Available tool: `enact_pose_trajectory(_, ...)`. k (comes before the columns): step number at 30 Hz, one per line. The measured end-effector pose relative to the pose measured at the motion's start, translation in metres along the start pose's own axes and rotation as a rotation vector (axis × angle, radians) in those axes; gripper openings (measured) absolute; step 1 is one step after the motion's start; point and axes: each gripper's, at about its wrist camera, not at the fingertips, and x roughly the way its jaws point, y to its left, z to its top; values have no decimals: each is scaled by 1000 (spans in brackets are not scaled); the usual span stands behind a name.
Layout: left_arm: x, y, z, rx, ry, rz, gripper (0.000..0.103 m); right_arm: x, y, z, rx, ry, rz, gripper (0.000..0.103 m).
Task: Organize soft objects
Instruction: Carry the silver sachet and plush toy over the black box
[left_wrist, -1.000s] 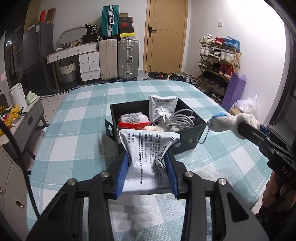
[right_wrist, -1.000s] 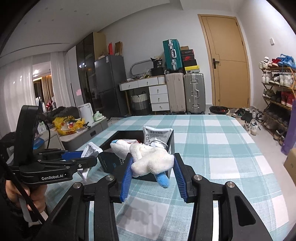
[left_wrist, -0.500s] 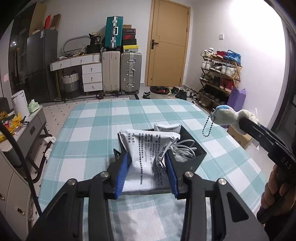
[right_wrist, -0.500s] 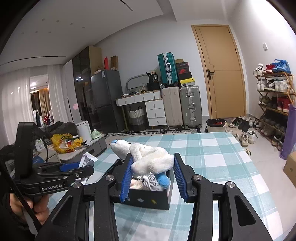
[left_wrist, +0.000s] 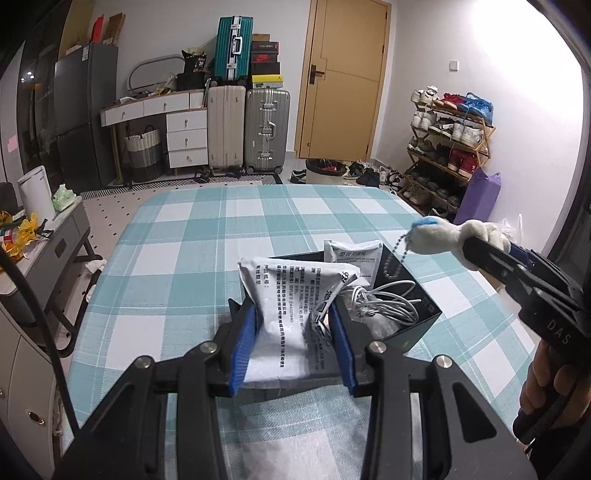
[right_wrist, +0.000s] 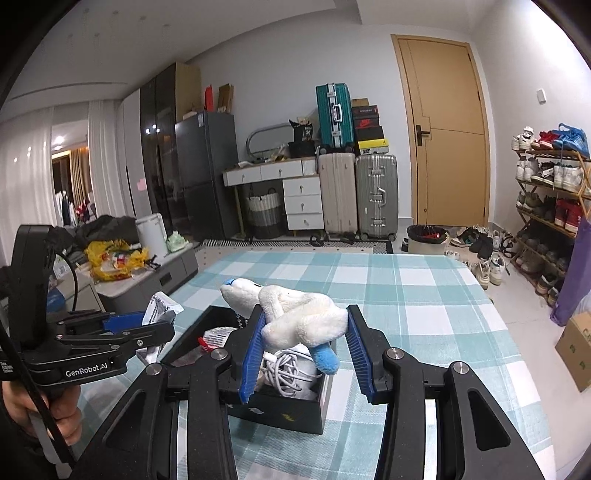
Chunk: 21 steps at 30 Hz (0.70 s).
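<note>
My left gripper (left_wrist: 293, 334) is shut on a white printed pouch (left_wrist: 291, 299), held upright above the near side of a black box (left_wrist: 424, 325). The box sits on the checked tablecloth and holds a coiled white cable (left_wrist: 384, 302) and another white pouch (left_wrist: 351, 256). My right gripper (right_wrist: 304, 347) is shut on a white plush toy (right_wrist: 299, 317) with blue tips and a bead chain, held above the box (right_wrist: 288, 410). In the left wrist view that plush toy (left_wrist: 443, 236) hangs at the right. In the right wrist view the left gripper (right_wrist: 155, 325) shows at the left with its pouch.
The table with the teal checked cloth (left_wrist: 221, 236) stretches far ahead. Suitcases (left_wrist: 266, 129), drawers and a door stand behind it; a shoe rack (left_wrist: 447, 147) stands at the right. A low grey cabinet (left_wrist: 48, 251) stands off the table's left edge. A red-and-white packet (right_wrist: 214, 338) lies in the box.
Both grippers have risen and drawn back from the box, each with its object still in it. The box now sits lower and closer in both views, with more of the room in sight.
</note>
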Motion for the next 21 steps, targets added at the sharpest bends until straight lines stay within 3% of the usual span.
enact_pose_trajectory(21,52,-11,7,60,69,13,38,87,-11,-16,-91,115,-12,43)
